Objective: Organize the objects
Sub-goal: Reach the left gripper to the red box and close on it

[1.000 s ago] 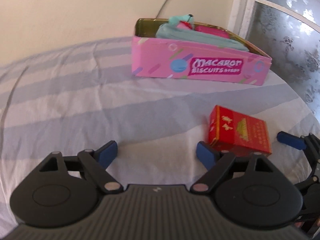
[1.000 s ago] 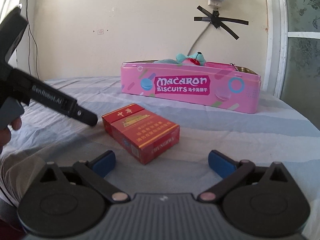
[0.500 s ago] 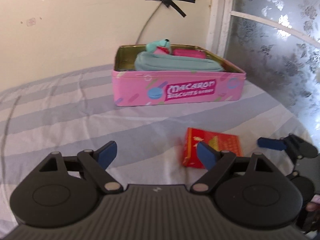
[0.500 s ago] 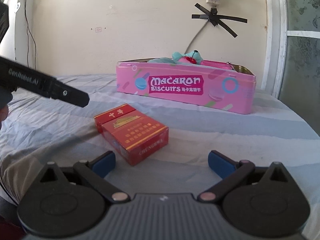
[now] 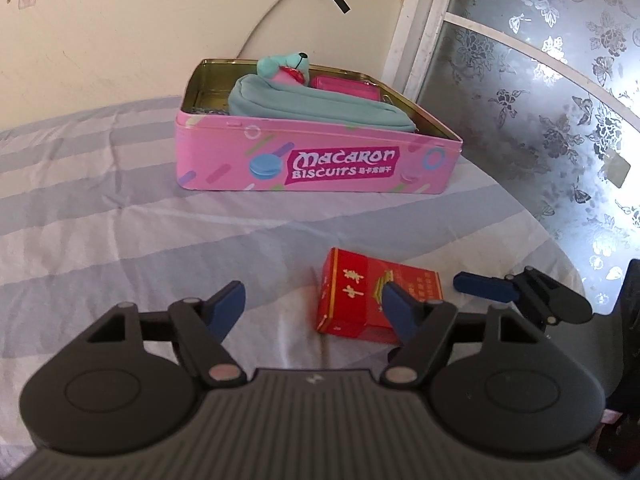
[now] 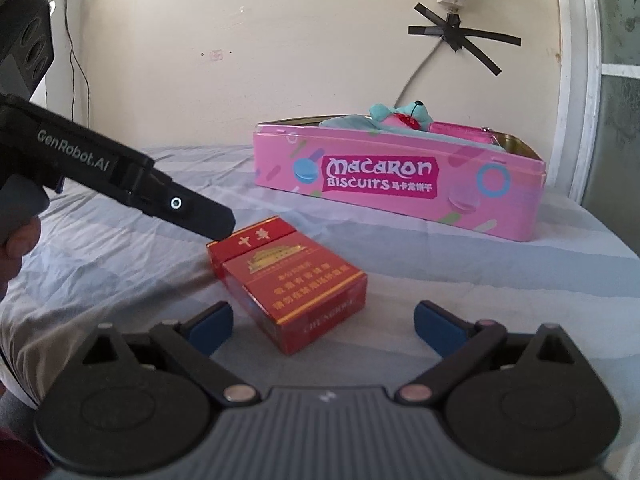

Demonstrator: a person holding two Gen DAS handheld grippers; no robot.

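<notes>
Striped grey-and-white bedding (image 5: 120, 208) covers the work surface, backed by a cream wall with a cable taped in a black cross and, on one side, frosted floral glass. A pink Macaron Biscuits tin (image 5: 320, 160) stands open near the wall; a teal fabric pouch (image 5: 320, 108) with a small plush head and a pink item behind it are already lodged inside, so part of the tidying is judged to be done.

One thing is left out on the bedding: a red Chunghwa cigarette pack (image 6: 292, 284), lying flat, well apart from the tin and nearer the two grippers. The left gripper (image 5: 314, 304) is seen with its jaws closing, yet nothing is between them; the pack lies off to one side, partly hidden behind one blue pad. In the right wrist view that same tool's tip hangs just above the pack's lid end, and contact cannot be confirmed. The right gripper (image 6: 322, 320) is held wide and empty, the pack's near end lying just ahead between its pads, untouched.

The pack is therefore judged not yet grasped; lifting it and placing it in the tin remains.
</notes>
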